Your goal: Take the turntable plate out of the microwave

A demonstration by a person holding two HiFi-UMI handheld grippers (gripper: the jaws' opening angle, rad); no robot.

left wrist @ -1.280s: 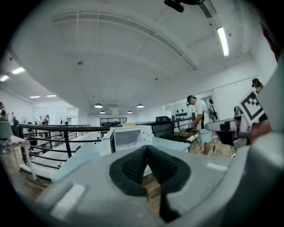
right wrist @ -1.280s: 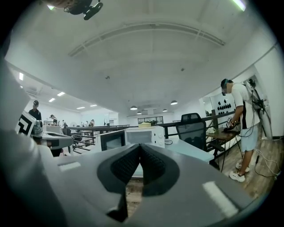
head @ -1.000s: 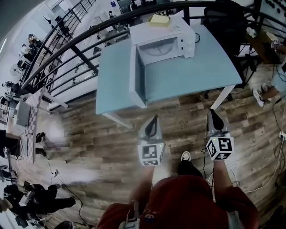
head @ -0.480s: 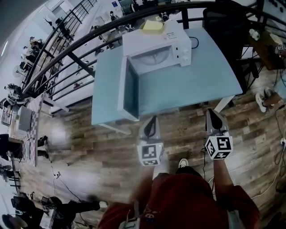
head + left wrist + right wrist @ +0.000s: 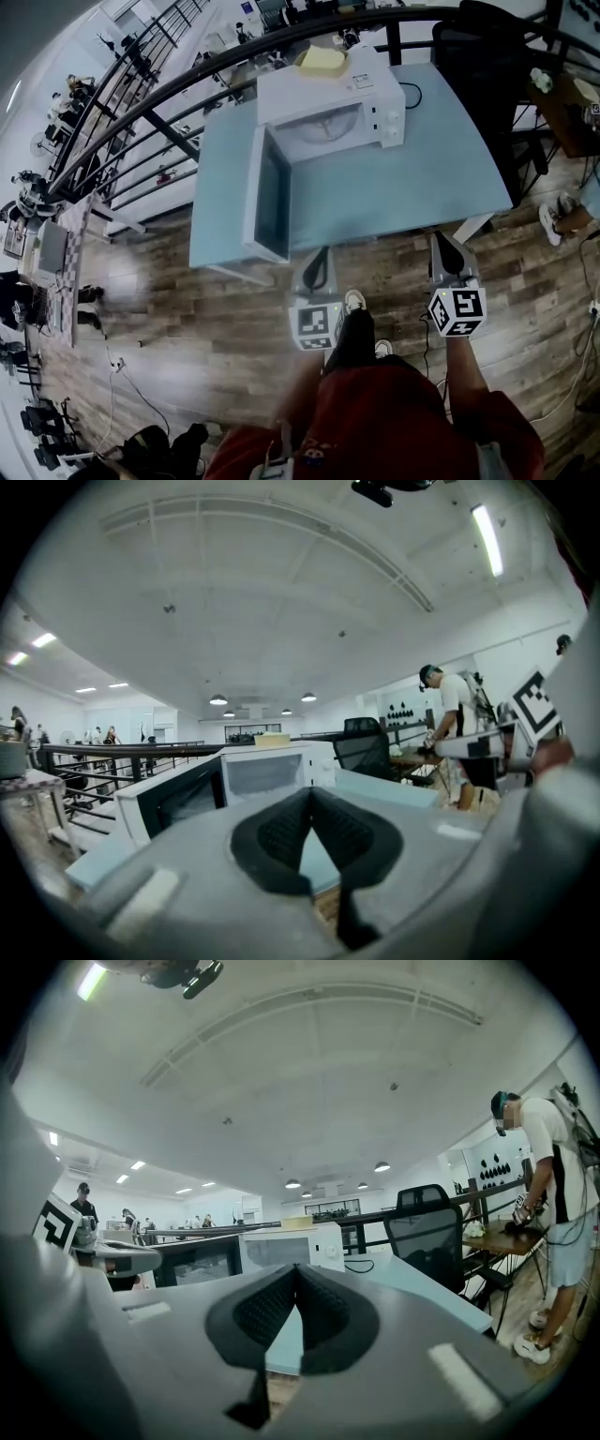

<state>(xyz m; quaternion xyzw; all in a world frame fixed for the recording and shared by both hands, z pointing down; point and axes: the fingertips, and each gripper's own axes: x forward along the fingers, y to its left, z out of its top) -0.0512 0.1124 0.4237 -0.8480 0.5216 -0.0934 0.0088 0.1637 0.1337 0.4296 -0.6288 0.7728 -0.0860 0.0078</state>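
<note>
A white microwave stands at the back of the light blue table, its door swung wide open to the left. Inside the cavity the pale round turntable plate shows faintly. My left gripper is shut and empty, level with the table's front edge just right of the door. My right gripper is also shut and empty, at the front edge further right. In the left gripper view, the left gripper faces the microwave. In the right gripper view, the right gripper sees the microwave ahead to the left.
A yellow block lies on the microwave's top. A black cable loops on the table beside it. A black office chair and a dark railing stand behind the table. A person stands at a desk to the right.
I have walked toward the table. Both grippers, earlier over the wooden floor short of it, now reach its front edge. Both stay shut.
</note>
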